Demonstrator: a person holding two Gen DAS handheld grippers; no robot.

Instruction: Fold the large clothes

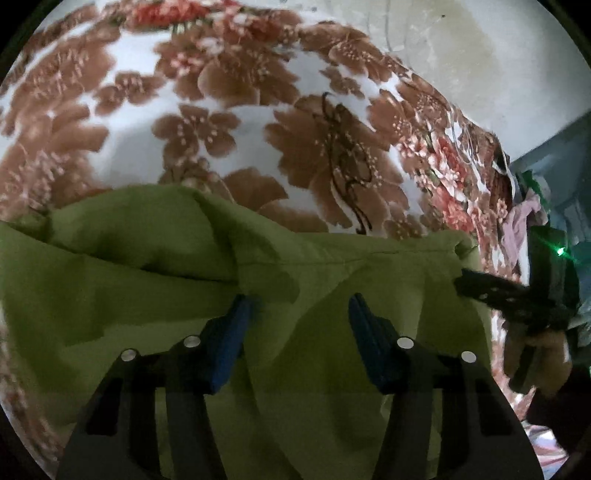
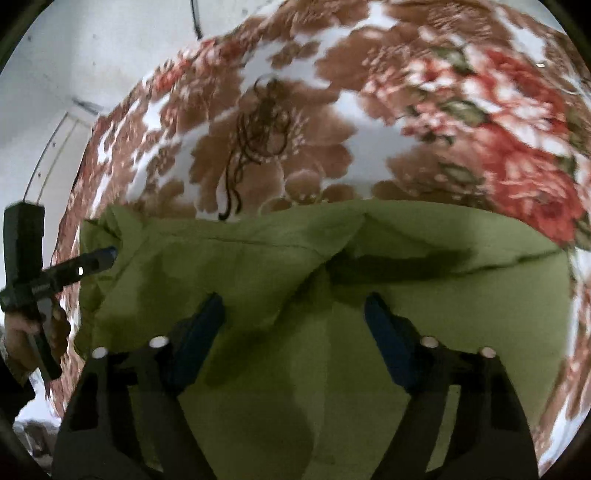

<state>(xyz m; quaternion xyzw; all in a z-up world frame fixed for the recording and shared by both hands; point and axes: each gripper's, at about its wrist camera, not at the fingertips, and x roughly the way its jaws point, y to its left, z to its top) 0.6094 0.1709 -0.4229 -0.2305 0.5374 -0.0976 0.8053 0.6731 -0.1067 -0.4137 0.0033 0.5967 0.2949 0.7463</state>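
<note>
An olive-green garment [image 1: 155, 291] lies rumpled on a floral blanket and fills the lower half of both views, with a seam line [image 1: 369, 256] near its far edge. My left gripper [image 1: 299, 314] hangs over the cloth. Its blue pads [image 1: 231, 332] stand well apart and pinch nothing. My right gripper [image 2: 293, 314] is likewise open above the garment [image 2: 443, 295], blue pads [image 2: 384, 332] apart, over a raised fold. Each view catches the other gripper at the garment's side edge: the right one [image 1: 491, 295] and the left one [image 2: 88, 262], both held in a hand.
The brown, white and red floral blanket [image 1: 207, 96] covers the bed beyond and around the garment. A pale wall [image 1: 480, 55] rises behind it. Pinkish clothes [image 1: 517, 221] are piled at the bed's right edge. A dark cable [image 2: 195, 18] hangs on the wall.
</note>
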